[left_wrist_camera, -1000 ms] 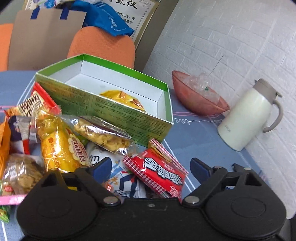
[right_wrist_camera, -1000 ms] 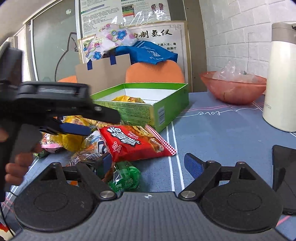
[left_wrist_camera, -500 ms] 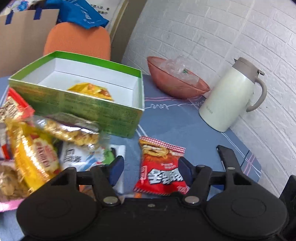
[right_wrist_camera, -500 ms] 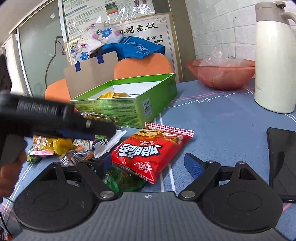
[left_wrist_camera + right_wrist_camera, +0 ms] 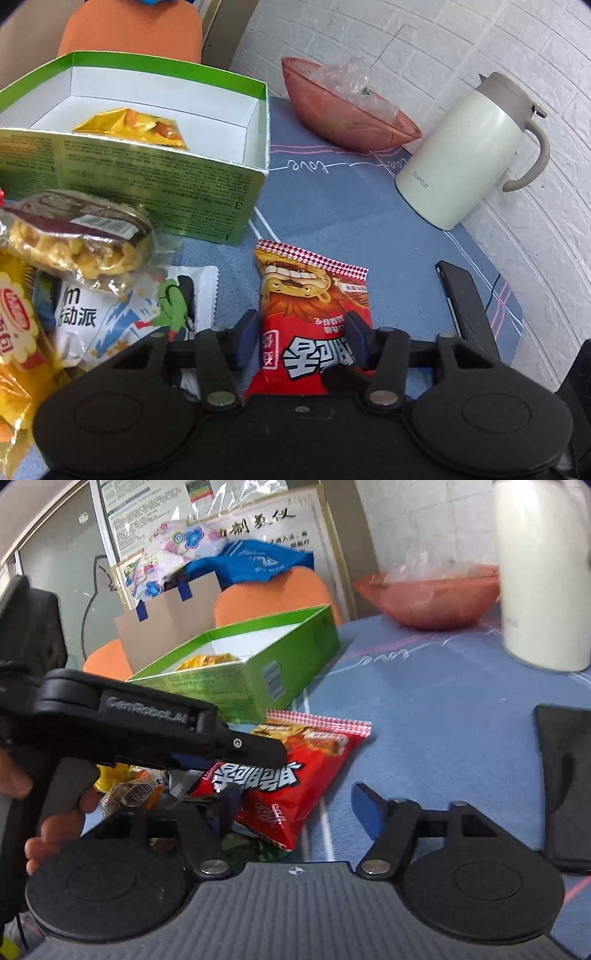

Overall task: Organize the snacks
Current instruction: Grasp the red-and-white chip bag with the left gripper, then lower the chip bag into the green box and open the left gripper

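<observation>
Left wrist view: left gripper (image 5: 301,339) had advanced since the earlier frame; its blue pads now flanked one red snack packet (image 5: 314,314), touching, grip unconfirmed. One green box (image 5: 155,177) at 11 o'clock held one yellow packet (image 5: 129,127). One jug (image 5: 465,147) at 2 o'clock.

Right wrist view: right gripper (image 5: 295,812) gaped, empty; packet (image 5: 291,775) lay at 11 o'clock.

Left gripper (image 5: 301,338) low, angled fwd, blue pads closed against both sides of red snack packet (image 5: 314,321), hand (image 5: 55,812) on its grip, right gripper (image 5: 291,808) level, jaws apart, nothing between.
</observation>
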